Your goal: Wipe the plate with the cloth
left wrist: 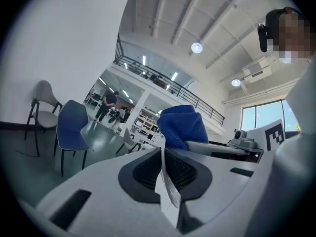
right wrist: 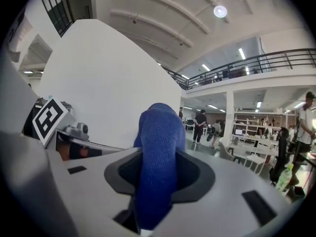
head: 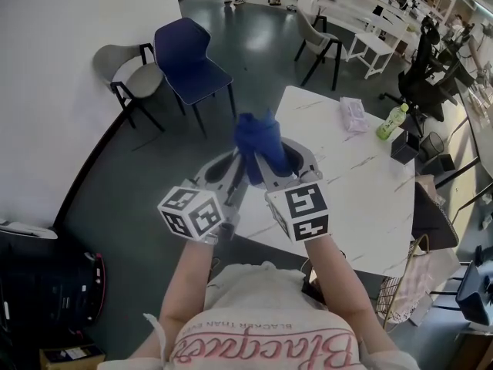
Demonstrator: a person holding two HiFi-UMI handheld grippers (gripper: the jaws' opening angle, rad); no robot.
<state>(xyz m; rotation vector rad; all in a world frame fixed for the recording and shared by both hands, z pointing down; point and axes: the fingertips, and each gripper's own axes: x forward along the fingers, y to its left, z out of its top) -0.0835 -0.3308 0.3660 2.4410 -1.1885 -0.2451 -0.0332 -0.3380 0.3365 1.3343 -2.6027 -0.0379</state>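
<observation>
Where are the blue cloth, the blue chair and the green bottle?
Cloth [right wrist: 159,157], right gripper view, middle of its fold.
Chair [head: 182,42], head view, backrest.
Bottle [head: 390,124], head view, body.

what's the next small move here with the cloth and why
Probably sweep the right gripper so its blue cloth rubs across the plate. That gripper is shut on the cloth, the left gripper is shut on the plate's thin white rim, and the cloth sits right beside it.
</observation>
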